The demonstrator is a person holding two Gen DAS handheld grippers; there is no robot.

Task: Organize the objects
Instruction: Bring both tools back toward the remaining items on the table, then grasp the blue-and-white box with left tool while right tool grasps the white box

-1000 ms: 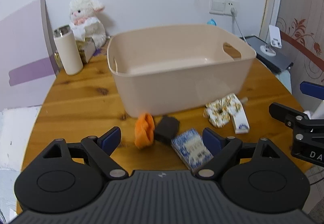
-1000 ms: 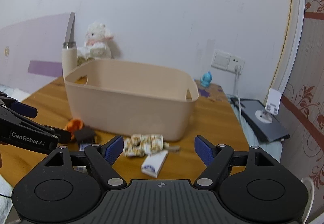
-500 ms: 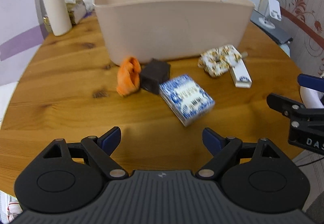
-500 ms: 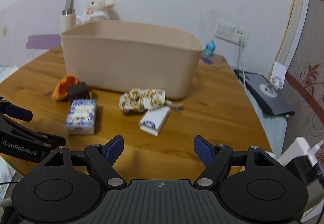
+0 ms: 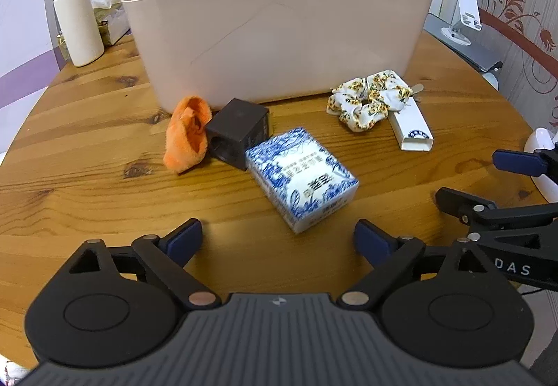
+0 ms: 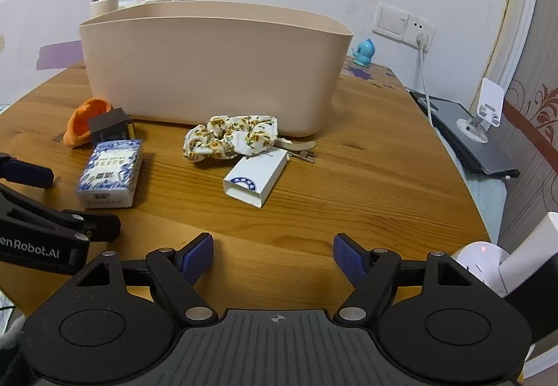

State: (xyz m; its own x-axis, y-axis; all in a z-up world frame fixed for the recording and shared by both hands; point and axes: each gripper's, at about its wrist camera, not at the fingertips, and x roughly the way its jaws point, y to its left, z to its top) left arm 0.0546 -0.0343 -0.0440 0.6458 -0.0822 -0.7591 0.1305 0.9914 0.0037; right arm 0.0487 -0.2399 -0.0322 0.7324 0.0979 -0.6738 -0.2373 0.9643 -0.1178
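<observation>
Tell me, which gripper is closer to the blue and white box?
Left. The left gripper sits open right in front of the blue and white box. The right gripper, also open, is off to the box's right, facing the white carton.

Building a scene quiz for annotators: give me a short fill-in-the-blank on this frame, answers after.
1. The left gripper faces the blue-and-white ____.
2. The orange cloth touches the ____ block.
3. The scrunchie partly lies on the white ____.
4. Both grippers, including the right gripper, are ____ and hold nothing.

Answers: box; black; carton; open
</observation>
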